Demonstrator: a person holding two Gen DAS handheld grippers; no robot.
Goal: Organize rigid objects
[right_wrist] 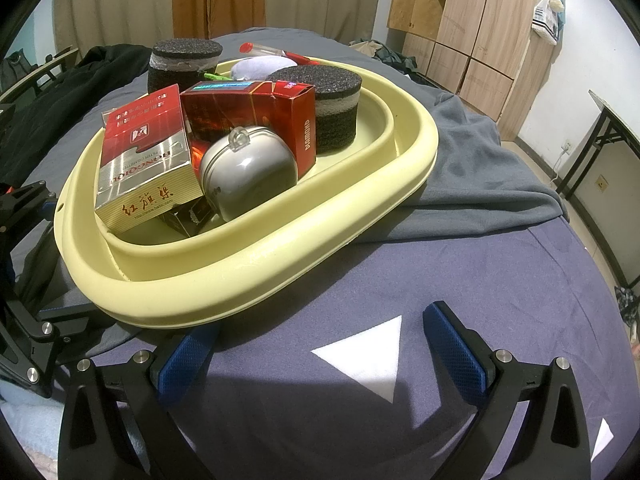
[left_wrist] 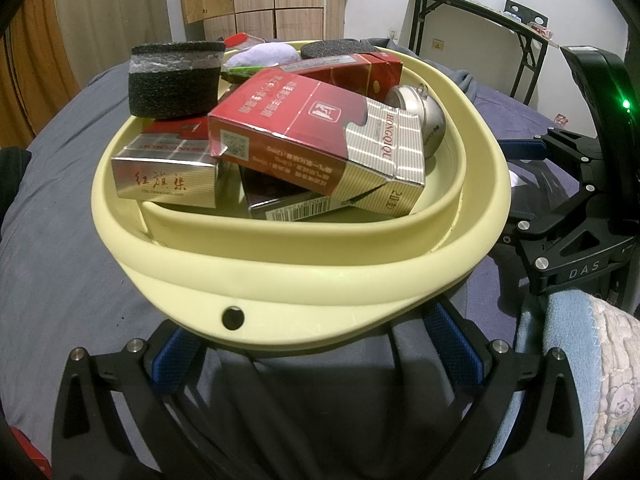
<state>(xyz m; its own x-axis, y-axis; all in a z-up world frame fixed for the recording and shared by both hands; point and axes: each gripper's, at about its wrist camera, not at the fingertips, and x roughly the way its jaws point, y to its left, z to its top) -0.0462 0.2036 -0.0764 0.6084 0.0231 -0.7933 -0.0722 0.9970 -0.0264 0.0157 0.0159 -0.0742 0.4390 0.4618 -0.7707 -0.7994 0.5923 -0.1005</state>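
A pale yellow basin (left_wrist: 304, 280) (right_wrist: 280, 264) sits on the bed and holds several rigid items. These include a red and silver cigarette box (left_wrist: 304, 132) (right_wrist: 140, 128), a red Diamond box (right_wrist: 256, 112), a silver case (left_wrist: 424, 120) (right_wrist: 252, 172) and two black foam cylinders (left_wrist: 174, 80) (right_wrist: 328, 100). My left gripper (left_wrist: 316, 344) is open, its blue pads spread just under the basin's near rim. My right gripper (right_wrist: 320, 352) is also open over the sheet, with its left pad (right_wrist: 188, 360) tucked at the rim's edge. Neither holds anything.
A grey cloth (right_wrist: 480, 168) lies under the basin's far side on the blue-grey sheet (right_wrist: 440, 272). A light blue blanket (left_wrist: 560, 360) is at the near right in the left view. Dark clothing (right_wrist: 60, 92), a wardrobe (right_wrist: 480, 20) and a folding table (left_wrist: 480, 12) surround the bed.
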